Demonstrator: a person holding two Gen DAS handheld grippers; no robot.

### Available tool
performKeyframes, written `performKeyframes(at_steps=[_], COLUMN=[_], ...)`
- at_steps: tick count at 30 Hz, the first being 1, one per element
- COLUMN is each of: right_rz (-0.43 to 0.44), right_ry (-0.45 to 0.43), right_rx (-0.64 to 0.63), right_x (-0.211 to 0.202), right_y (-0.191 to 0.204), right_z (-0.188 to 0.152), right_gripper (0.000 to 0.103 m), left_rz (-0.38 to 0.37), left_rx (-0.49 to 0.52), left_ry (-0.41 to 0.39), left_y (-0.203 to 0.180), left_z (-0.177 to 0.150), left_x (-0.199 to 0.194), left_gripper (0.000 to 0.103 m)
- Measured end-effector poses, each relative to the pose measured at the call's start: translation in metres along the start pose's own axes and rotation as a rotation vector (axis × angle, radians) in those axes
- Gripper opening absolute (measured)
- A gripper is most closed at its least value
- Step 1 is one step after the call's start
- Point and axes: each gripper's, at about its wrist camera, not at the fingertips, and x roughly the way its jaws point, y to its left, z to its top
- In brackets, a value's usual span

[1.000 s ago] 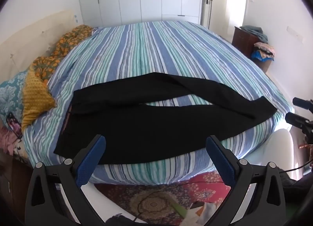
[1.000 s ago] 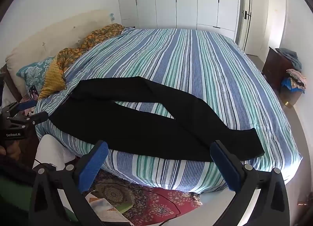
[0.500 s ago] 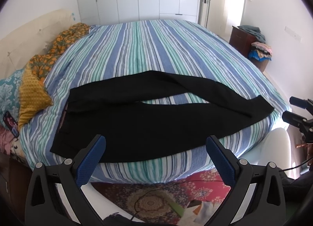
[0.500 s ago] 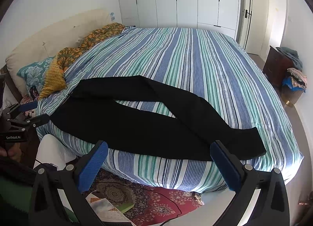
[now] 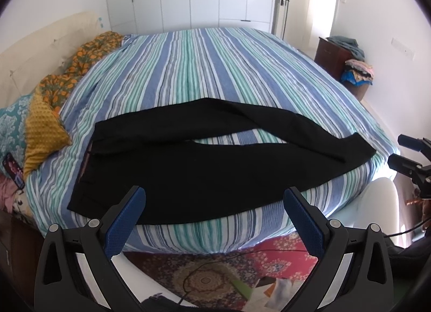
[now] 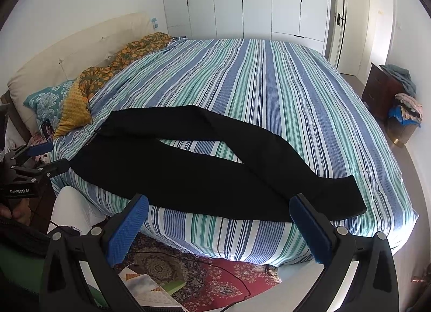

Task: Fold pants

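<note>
A wide bed (image 5: 204, 69) wears a blue, green and white striped cover. Smooth black pants (image 5: 194, 166) lie flat near its front edge, legs crossing at the hems. Left gripper (image 5: 214, 198) and right gripper (image 6: 219, 208), ribbed blue pads, hover with jaws apart.

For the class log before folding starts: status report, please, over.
Left hand-held gripper open, empty; right hand-held gripper open, empty. Black pants flat on striped bed, legs apart, unfolded. Nothing on them.

Black pants (image 5: 204, 169) flat; legs crossed
</note>
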Motion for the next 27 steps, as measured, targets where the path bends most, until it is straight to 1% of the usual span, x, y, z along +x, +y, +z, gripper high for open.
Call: performKeyframes(at_steps=[27], right_rz=[0.015], right_ry=[0.008], right_rx=[0.017], right_x=[0.0033], right_y=[0.0], right_z=[-0.0023], right_gripper=[0.103], left_rz=[-0.003], left_rx=[0.001], left_ry=[-0.005], left_y=[-0.0018], left_z=[0.0026], left_x=[-0.0003], left_gripper=[0.102])
